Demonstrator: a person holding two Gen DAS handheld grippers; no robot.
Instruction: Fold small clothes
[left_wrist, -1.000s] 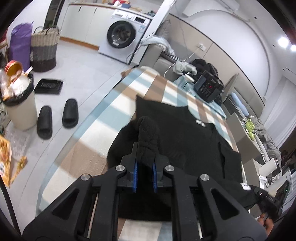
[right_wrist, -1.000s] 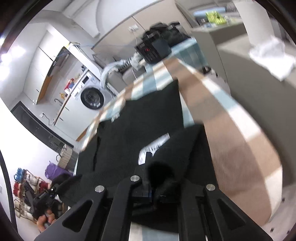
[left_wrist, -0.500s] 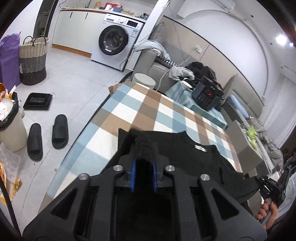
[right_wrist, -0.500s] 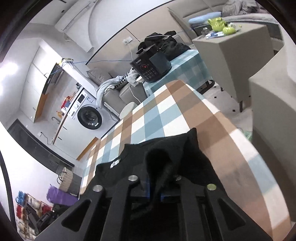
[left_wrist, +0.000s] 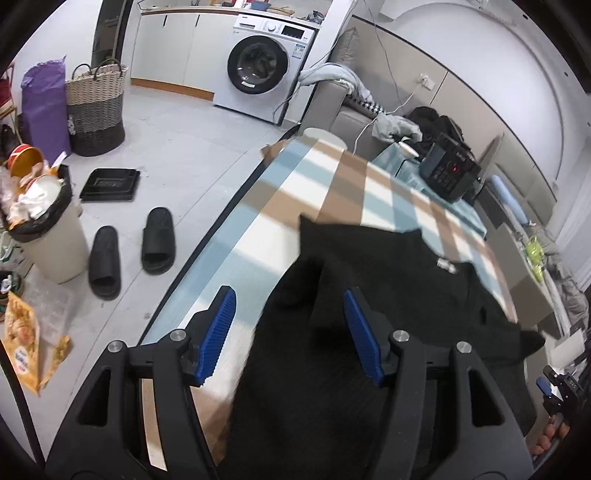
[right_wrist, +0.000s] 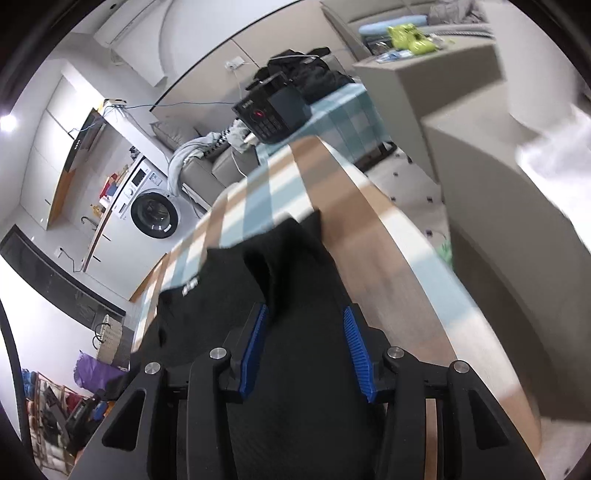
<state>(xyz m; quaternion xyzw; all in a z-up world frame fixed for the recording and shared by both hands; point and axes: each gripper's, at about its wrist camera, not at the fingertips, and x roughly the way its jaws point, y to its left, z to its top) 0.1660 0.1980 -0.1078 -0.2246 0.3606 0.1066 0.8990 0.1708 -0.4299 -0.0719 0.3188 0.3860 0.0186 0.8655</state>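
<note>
As its jaws open, the left gripper (left_wrist: 288, 332) lets go of the black garment (left_wrist: 388, 295), which lies folded over on the checked counter (left_wrist: 332, 192), the cloth loose between the pads. In the right wrist view, the right gripper (right_wrist: 304, 345) is opening likewise over the garment's other corner. This looks like the release after a fold; next, both should back clear without dragging cloth.
</note>
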